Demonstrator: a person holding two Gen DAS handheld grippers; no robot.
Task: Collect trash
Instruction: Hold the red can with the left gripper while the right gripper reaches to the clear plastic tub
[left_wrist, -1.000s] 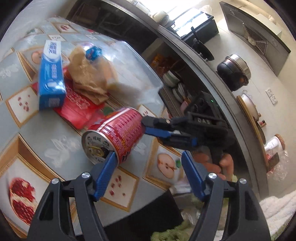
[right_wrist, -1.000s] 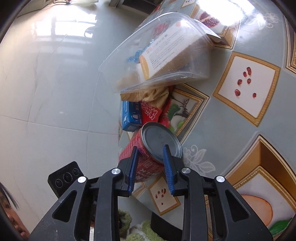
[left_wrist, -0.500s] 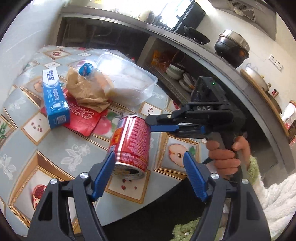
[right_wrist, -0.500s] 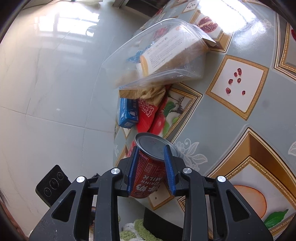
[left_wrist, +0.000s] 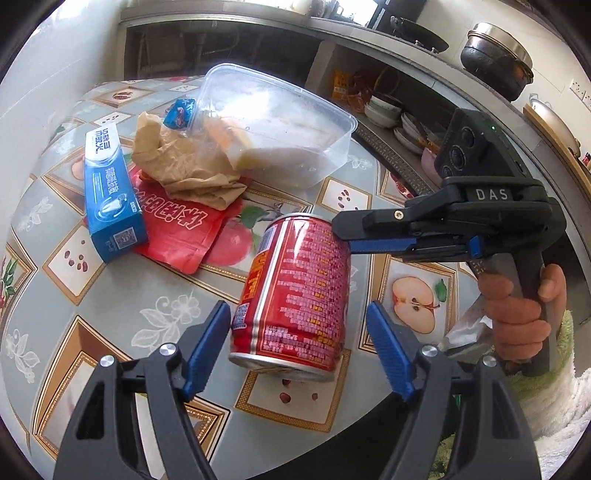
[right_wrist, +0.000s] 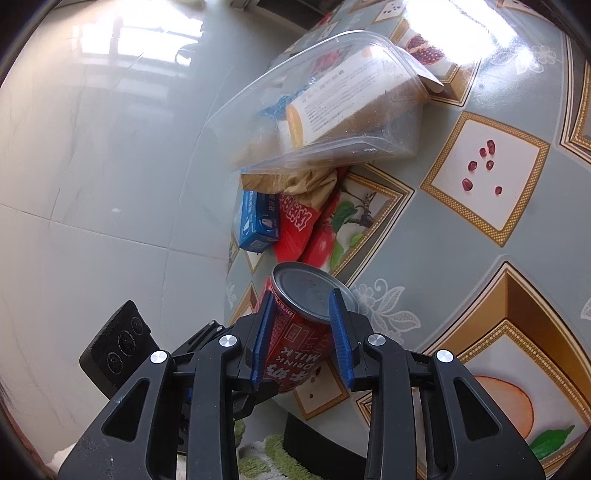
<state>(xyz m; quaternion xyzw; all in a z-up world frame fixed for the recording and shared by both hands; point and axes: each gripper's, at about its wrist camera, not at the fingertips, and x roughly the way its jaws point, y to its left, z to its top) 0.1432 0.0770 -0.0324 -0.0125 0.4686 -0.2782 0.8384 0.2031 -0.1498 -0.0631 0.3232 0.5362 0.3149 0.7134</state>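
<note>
Milk can, red, clamped in my right tongs and raised off the table; my left tongs hang spread apart around its base. Step in hand is carrying it off; next I need a bin, none visible.

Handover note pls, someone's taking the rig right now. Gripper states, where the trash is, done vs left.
Right gripper: shut on the red can, held above the table edge.
Left gripper: open, fingers either side of the can's lower end, not gripping.
On the table: blue box, red packet, crumpled brown paper, clear plastic container tilted on the pile.
Done: can picked up.
Left: bin the can, then collect the rest. No bin in view.
</note>
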